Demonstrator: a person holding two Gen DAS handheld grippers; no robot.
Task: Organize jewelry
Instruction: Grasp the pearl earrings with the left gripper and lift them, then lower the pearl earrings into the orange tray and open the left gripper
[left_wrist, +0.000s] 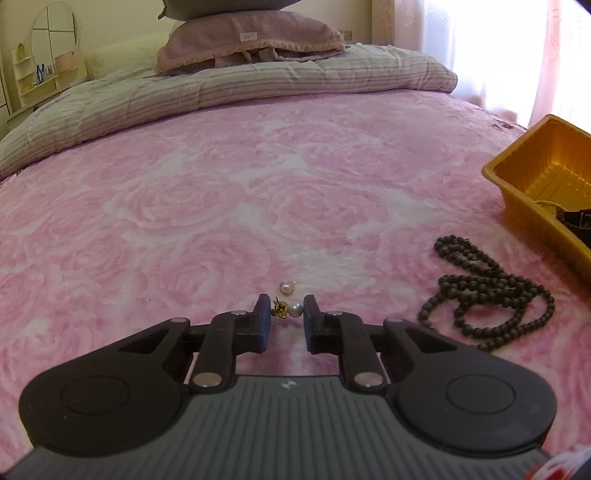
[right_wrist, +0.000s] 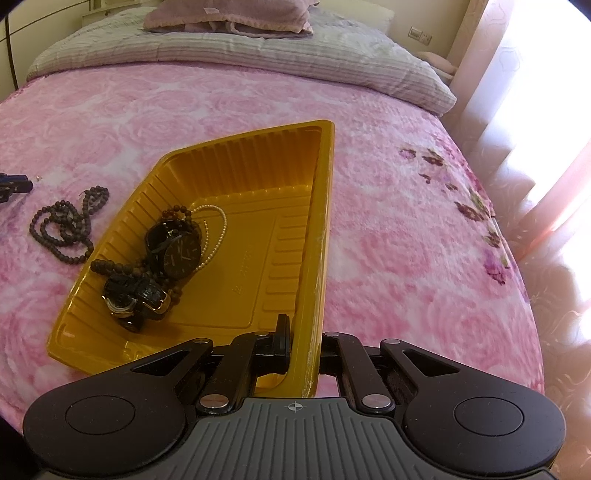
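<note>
Left gripper (left_wrist: 286, 314) brackets pearl earring (left_wrist: 287, 309), jaws narrow, not pinching; right gripper (right_wrist: 301, 343) clamps tray (right_wrist: 314, 236) wall.
Tray steadied to receive it; dark bead strand (left_wrist: 487, 295) waits just beside.

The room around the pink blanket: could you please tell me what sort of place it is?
Most likely a bedroom: the pink rose-patterned blanket covers a bed, with stacked pillows and a folded striped quilt at its head, and a round mirror over shelves beside it.

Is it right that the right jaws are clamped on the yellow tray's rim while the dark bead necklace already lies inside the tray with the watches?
Not quite. One dark bead necklace lies on the pink blanket beside the yellow tray, as the right wrist view shows. The right gripper is indeed clamped on the tray's rim.
</note>
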